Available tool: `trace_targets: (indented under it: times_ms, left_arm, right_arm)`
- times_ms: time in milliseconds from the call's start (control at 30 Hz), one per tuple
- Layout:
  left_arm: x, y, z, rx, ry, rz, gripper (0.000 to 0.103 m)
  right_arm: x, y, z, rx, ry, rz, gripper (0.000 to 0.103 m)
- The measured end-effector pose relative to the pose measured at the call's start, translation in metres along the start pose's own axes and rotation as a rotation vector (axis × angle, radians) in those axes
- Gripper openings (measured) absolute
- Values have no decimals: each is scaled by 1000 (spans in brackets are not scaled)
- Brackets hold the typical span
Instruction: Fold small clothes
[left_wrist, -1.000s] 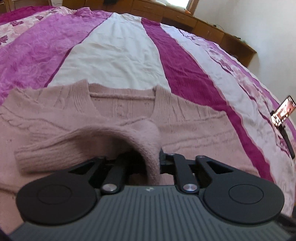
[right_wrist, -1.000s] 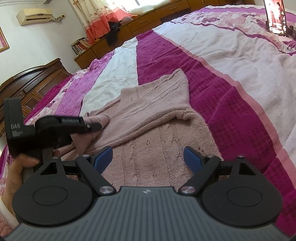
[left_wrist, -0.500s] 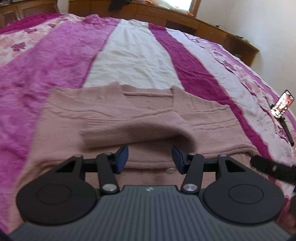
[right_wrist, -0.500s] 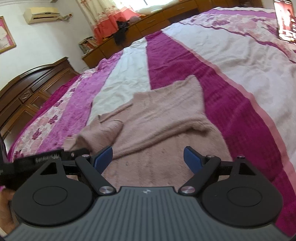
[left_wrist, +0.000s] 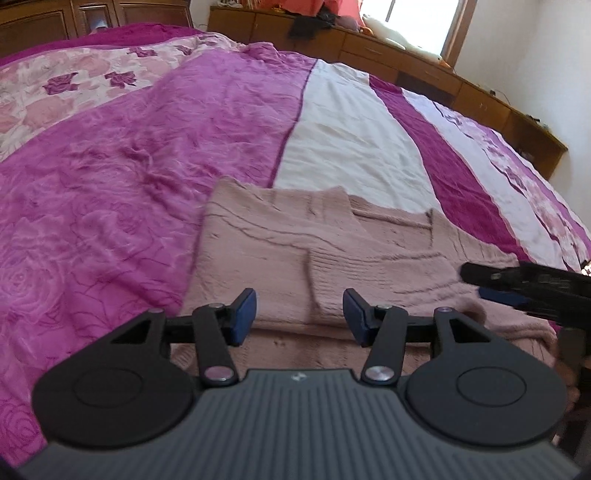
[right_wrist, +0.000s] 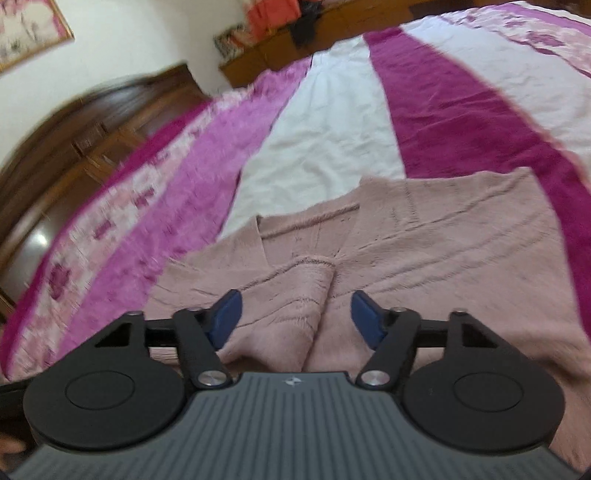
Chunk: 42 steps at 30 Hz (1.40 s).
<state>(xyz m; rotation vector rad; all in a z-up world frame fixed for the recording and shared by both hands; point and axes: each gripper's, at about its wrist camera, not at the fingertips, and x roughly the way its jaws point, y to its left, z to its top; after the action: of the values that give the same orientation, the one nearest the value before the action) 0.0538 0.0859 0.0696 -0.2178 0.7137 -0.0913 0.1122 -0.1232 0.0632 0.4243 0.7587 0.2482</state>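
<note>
A pale pink knitted sweater (left_wrist: 280, 243) lies flat on the striped bedspread, neckline away from me, with both sleeves folded in across its chest. My left gripper (left_wrist: 299, 314) hovers open above the sweater's left half, near the cuff of a folded sleeve (left_wrist: 384, 269). In the left wrist view the other gripper (left_wrist: 528, 284) enters from the right, over the sweater's right side. From the right wrist view the sweater (right_wrist: 443, 236) fills the middle, and my right gripper (right_wrist: 295, 317) is open over the folded sleeve (right_wrist: 291, 295), holding nothing.
The bedspread (left_wrist: 110, 192) has magenta, white and floral stripes and stretches far beyond the sweater. A dark wooden headboard (right_wrist: 74, 136) stands at the left. Low wooden cabinets (left_wrist: 424, 70) run along the far wall under a window.
My left gripper has let go of the sleeve it was shut on, opened, and drawn back to the left. The sleeve now lies flat across the chest. The right gripper has swung left over the sweater.
</note>
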Motion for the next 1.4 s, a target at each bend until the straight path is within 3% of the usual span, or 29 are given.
trace_targets:
  times_ms: [133, 200, 267, 433, 533, 700, 800, 933, 967, 1067, 1267, 1400]
  left_arm:
    - [8, 11, -1, -17, -11, 28, 53]
    - [15, 17, -2, -41, -10, 28, 53]
    - [19, 22, -4, -51, -10, 30, 53]
    - [20, 23, -5, -33, -37, 49, 53]
    - [26, 24, -6, -29, -33, 69, 53]
    - [33, 23, -9, -1, -15, 98, 53]
    - [32, 21, -8, 21, -12, 108, 53]
    - [28, 23, -6, -1, -1, 112, 53]
    - [26, 23, -5, -3, 2, 115, 53]
    - [23, 22, -4, 2, 14, 143, 54]
    - [18, 23, -6, 2, 24, 148, 54]
    - [18, 24, -7, 0, 33, 153, 54]
  right_arm:
    - [38, 2, 1, 0, 63, 8, 64]
    - [51, 0, -1, 9, 67, 6, 48]
    - [56, 1, 0, 23, 61, 40, 15]
    - [33, 25, 15, -107, -92, 64, 12]
    - [30, 24, 18, -129, -134, 0, 12]
    - [66, 3, 0, -129, 5, -114, 13]
    - [64, 2, -8, -125, -30, -114, 14]
    - [42, 15, -8, -141, -57, -138, 40]
    - [35, 19, -10, -163, -74, -134, 48]
    - [14, 37, -13, -223, -113, -95, 57]
    - [3, 71, -28, -302, -70, 15, 59]
    - [13, 93, -42, -367, -35, 37, 59]
